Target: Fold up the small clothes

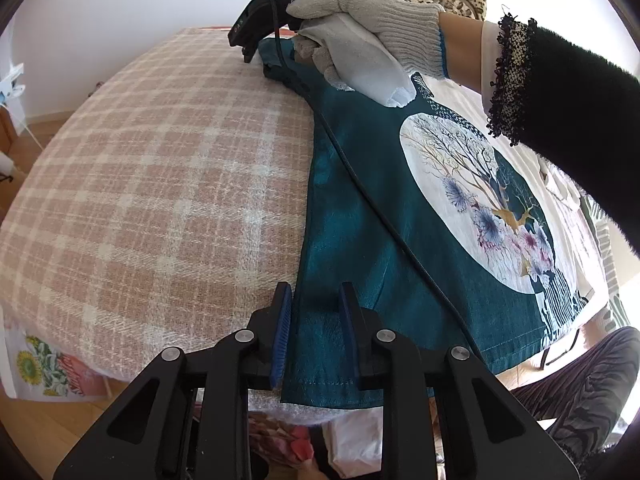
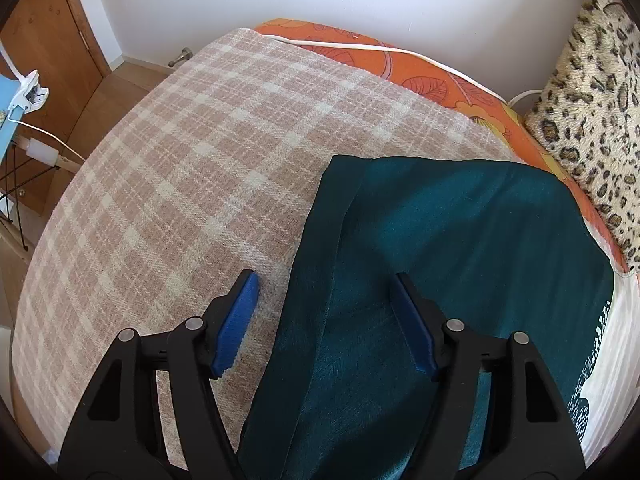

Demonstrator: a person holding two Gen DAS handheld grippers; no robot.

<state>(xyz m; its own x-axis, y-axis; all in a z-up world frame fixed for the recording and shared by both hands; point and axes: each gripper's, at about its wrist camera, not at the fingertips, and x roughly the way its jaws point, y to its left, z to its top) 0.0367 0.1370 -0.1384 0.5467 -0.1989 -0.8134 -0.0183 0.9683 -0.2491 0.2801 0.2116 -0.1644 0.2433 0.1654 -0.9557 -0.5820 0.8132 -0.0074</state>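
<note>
Teal garment (image 1: 360, 216), round tree-and-flower print, lies flat on the plaid blanket (image 1: 160, 168), long axis running from the near hem to the far end. Left tongs (image 1: 314, 312): narrowly parted astride the garment's hem corner; whether they pinch the cloth cannot be told. Right tongs (image 2: 324, 320): released, spread wide over the garment's long left edge at its far end, nearer that end than the left. The left view alone shows the print and gloved right hand (image 1: 360, 36); the right view alone shows the orange sheet (image 2: 440, 80) beyond the garment.
</note>
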